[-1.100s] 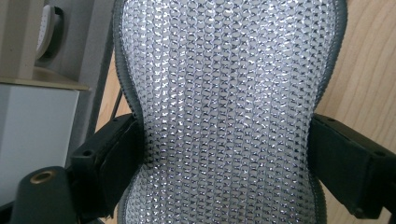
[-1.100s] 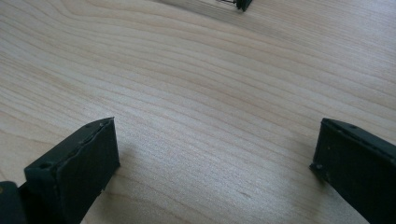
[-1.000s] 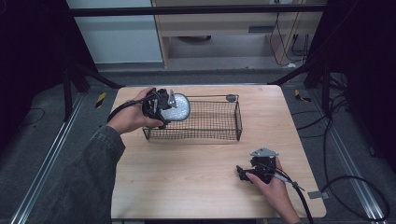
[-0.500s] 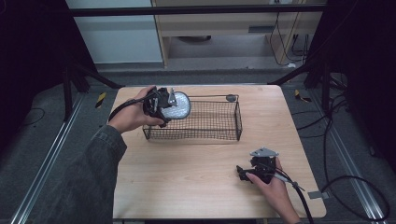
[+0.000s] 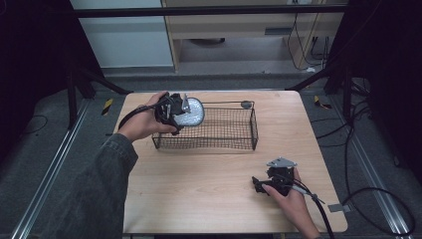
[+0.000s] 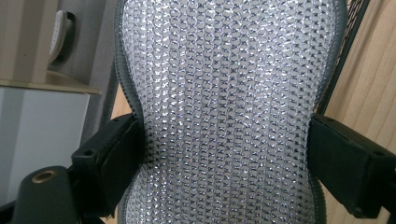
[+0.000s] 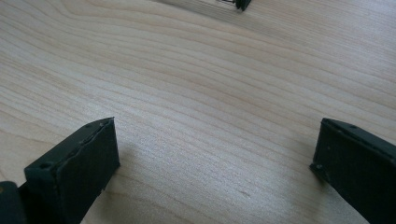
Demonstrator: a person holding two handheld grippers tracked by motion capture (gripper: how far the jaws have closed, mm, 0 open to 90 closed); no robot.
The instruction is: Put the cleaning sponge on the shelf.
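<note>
A silver, sparkly mesh scrubber (image 5: 193, 113) with a grey edge is held upright over the left end of a black wire basket (image 5: 209, 143). My left gripper (image 5: 172, 113) is shut on it. In the left gripper view the scrubber (image 6: 224, 84) is pinched at its waist between the two black pads (image 6: 114, 149), and the left gripper (image 6: 224, 158) points past the basket's rim (image 6: 348, 37). My right gripper (image 5: 257, 184) rests low on the wooden table (image 5: 199, 194) at the front right. This right gripper (image 7: 215, 158) stands open with bare wood between its jaws.
The basket stands at the middle back of the table, long side facing me. A small grey round thing (image 5: 245, 104) sits at its back right corner. A corner of the basket (image 7: 240, 3) shows at the top of the right gripper view. Cables trail from both grippers.
</note>
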